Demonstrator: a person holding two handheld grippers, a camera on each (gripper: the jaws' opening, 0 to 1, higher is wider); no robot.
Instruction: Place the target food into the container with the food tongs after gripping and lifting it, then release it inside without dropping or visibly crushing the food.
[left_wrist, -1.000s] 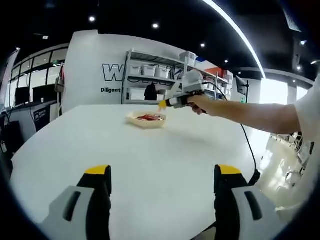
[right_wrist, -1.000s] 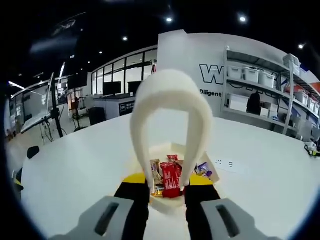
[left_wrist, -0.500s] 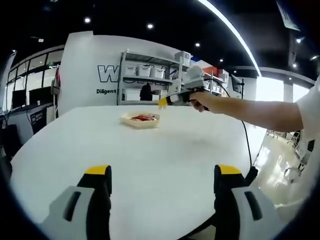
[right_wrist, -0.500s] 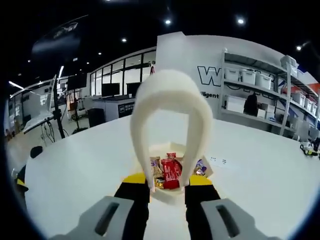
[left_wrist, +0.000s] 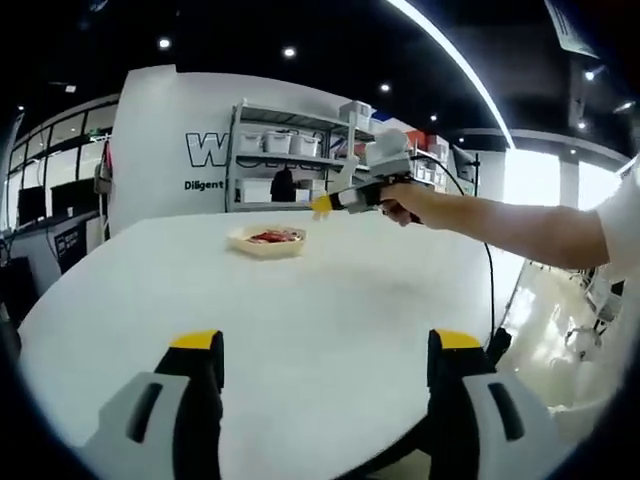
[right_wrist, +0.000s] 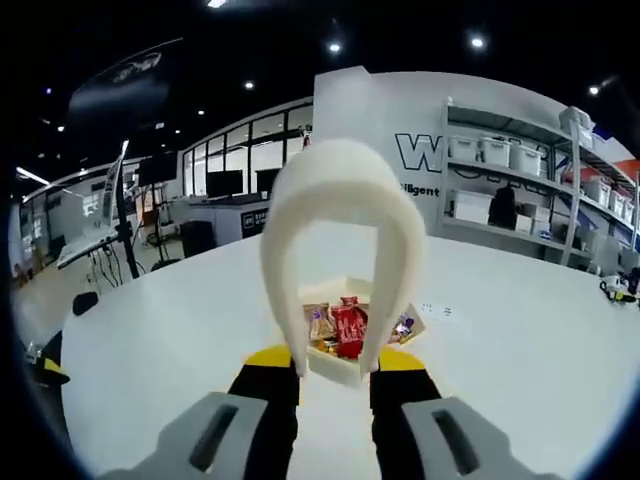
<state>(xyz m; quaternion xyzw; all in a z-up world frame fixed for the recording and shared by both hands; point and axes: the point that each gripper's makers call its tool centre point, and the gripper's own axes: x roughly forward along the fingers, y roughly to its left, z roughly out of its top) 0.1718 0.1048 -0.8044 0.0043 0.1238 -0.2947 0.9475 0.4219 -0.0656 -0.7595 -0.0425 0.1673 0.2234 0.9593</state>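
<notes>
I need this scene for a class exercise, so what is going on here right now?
A person holds a gripper in each hand over a white table. The right gripper is shut on white food tongs, held above a container of wrapped snacks. The left gripper hangs open near the table's edge, holding nothing.

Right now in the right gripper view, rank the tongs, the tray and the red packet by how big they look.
1. Tongs, largest, though nearness to the camera inflates them.
2. Tray, partly hidden behind the tongs.
3. Red packet, smallest, lying in the tray.
</notes>
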